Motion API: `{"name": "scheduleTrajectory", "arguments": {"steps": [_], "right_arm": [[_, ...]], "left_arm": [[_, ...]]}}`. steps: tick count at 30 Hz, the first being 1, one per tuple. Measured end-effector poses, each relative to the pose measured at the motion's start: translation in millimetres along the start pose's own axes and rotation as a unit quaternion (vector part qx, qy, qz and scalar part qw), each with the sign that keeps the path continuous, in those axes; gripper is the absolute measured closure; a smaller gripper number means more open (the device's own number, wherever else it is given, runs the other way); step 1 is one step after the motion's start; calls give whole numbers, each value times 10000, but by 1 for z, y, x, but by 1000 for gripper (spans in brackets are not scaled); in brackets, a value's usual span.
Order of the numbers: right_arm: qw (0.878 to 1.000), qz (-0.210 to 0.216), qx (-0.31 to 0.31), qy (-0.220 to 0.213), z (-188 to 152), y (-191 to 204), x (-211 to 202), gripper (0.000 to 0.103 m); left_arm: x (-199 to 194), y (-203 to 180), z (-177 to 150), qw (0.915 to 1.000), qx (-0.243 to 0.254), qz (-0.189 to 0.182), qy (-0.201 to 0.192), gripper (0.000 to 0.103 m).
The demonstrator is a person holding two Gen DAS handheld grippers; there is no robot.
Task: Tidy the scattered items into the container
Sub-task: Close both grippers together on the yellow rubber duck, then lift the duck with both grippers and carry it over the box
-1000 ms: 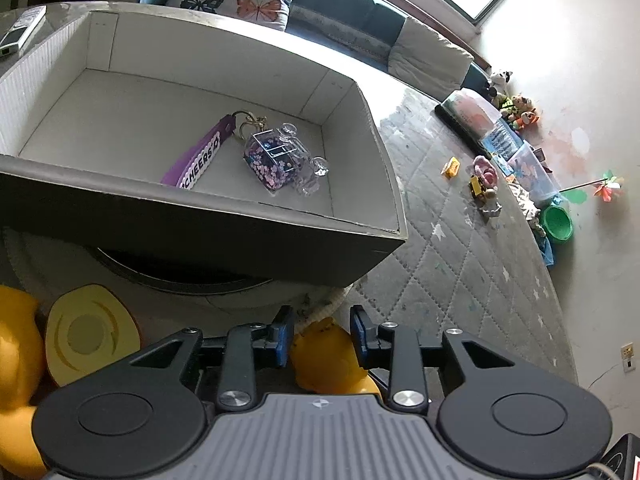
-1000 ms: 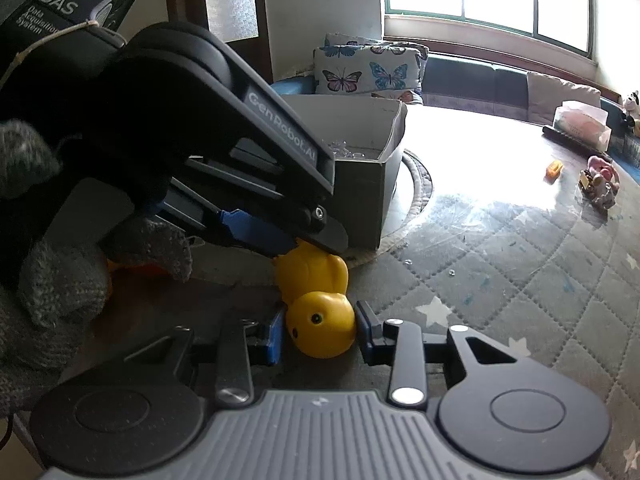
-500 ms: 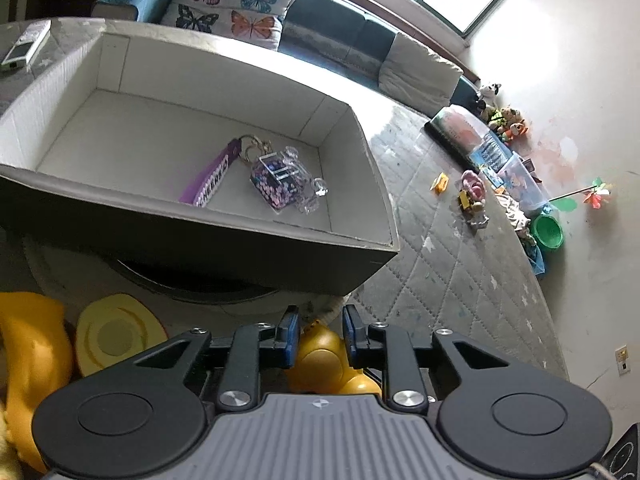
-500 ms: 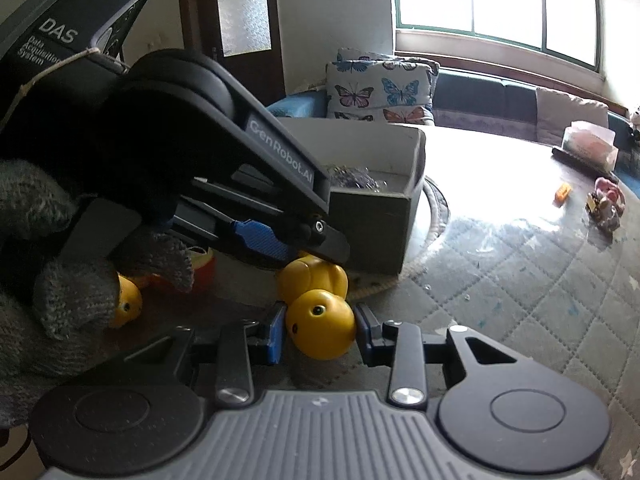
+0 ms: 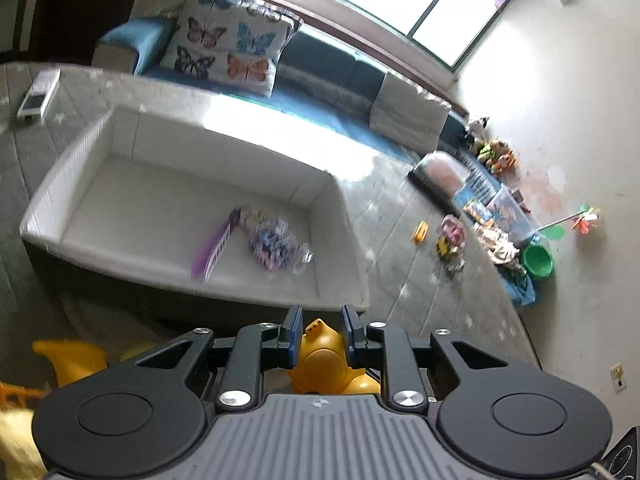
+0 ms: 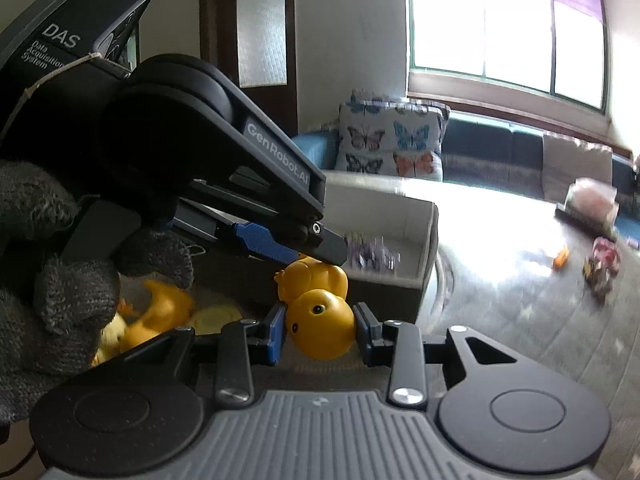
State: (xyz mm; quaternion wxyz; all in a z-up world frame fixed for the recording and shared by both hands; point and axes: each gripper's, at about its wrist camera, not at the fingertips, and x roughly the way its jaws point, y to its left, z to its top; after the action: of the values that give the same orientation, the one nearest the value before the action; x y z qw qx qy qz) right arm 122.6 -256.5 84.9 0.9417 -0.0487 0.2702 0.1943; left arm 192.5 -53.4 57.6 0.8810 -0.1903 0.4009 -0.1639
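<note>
Two jaws grip one yellow duck [image 6: 320, 322]; left gripper [image 6: 304, 246] reads "GenRobot.AI", "DAS".

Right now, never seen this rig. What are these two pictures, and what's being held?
No robot: a person holds a two-finger gripper in each hand; a gloved hand shows in the right view. Each picture comes from a fisheye camera on one gripper, looking along its fingers. On the quilted mat stands a white box with keyring trinkets inside; other yellow toys lie beside it. One yellow duck is clamped twice: the right gripper on its head, the left gripper, jaws just closing, on its body.
</note>
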Motion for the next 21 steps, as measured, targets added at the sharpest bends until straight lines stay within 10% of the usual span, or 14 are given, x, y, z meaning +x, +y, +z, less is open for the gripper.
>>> {"name": "scheduleTrajectory", "arguments": {"steps": [21], "right_arm": [[9993,297,-185,126,64,-24,99,68]], "left_arm": [[55,29,85,9994,-118,328,45,81]]}}
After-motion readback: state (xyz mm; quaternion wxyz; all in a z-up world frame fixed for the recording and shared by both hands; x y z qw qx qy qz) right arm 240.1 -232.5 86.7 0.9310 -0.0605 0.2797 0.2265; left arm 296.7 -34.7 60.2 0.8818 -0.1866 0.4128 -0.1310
